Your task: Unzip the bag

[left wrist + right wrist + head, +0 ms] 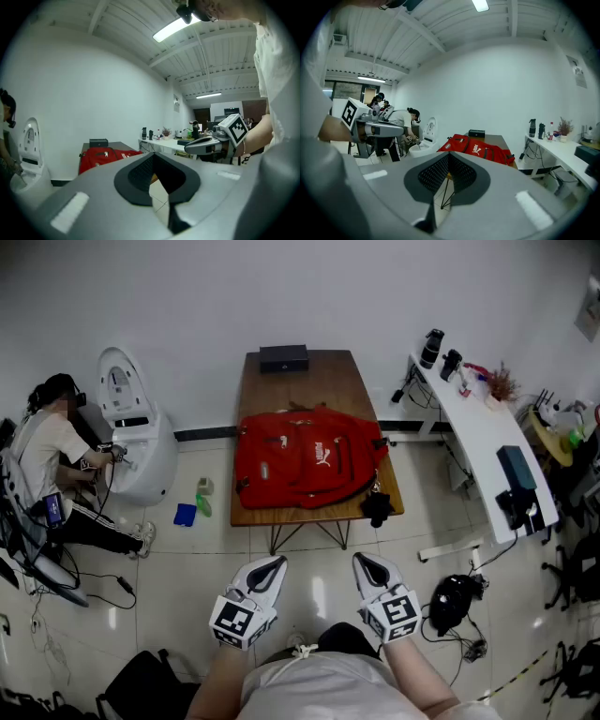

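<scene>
A red backpack (pixel 309 457) lies flat on a wooden table (pixel 319 376) ahead of me, its zips closed as far as I can see. Both grippers hover over the floor well short of the table's near edge. My left gripper (pixel 269 567) and my right gripper (pixel 367 563) point toward the table, each with jaws together and nothing held. In the left gripper view the backpack (pixel 104 156) shows beyond the closed left gripper (pixel 153 155), with the right gripper (pixel 202 145) alongside. The right gripper view shows the backpack (pixel 477 147) past the closed right gripper (pixel 448 154).
A black box (pixel 283 357) sits at the table's far end and a black pouch (pixel 377 507) hangs at its near right corner. A white desk (pixel 473 423) runs along the right. A person (pixel 56 460) sits on the floor at left by a white machine (pixel 131 442). A black helmet-like object (pixel 455 601) lies on the floor.
</scene>
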{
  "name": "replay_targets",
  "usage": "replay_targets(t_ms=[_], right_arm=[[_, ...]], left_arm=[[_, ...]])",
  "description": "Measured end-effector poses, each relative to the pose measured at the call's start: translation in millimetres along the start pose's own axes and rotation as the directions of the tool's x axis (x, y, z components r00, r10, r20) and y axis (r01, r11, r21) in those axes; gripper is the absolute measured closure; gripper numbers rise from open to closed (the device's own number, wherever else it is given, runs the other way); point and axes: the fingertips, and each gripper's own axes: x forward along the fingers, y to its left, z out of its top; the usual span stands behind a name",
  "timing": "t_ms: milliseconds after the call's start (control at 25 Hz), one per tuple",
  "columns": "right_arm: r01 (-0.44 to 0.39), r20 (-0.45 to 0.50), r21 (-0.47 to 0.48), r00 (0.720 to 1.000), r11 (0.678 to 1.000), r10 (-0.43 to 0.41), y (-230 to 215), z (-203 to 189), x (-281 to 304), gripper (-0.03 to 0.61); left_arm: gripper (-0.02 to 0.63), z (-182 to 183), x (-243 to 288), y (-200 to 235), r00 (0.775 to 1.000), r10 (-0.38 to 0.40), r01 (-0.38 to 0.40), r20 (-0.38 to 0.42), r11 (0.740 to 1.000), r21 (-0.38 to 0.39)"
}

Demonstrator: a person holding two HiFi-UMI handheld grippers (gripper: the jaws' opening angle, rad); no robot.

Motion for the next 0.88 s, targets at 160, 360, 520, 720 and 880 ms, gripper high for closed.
replay_targets(t_ms=[160,360,520,720,880], right_arm=[[-0.003,-0.016,0.014,1.0,1.0,0.003,-4.8,1.9,16.5,0.571],[0.01,-0.012,0.047,1.0,0.999,-0.01,-32.2,7.2,46.5,0.571],[-0.016,-0.008,0.055,1.0,0.998,0.016,-62.1,9.1,82.7,0.571],[-0.067,0.005,0.048,0.998,0.997,0.067,-109.1,33.1,146.8,0.571],[-0.118,-0.008,0.027,0.993,0.993,0.118,-152.3,48.0,191.2,0.571]], left_arm=[[0.607,-2.2,13.1,14.2,1.0,-0.013,0.013,-0.002,1.0,-0.012],[0.607,-1.3,48.9,31.4,0.999,-0.032,0.032,-0.012,0.999,-0.006],[0.607,0.3,84.5,53.2,1.0,-0.022,0.022,-0.022,1.0,0.005],[0.607,13.2,148.7,99.5,1.0,0.009,-0.01,-0.009,1.0,-0.013],[0.607,24.1,206.5,125.8,1.0,0.014,-0.014,-0.019,1.0,-0.022]])
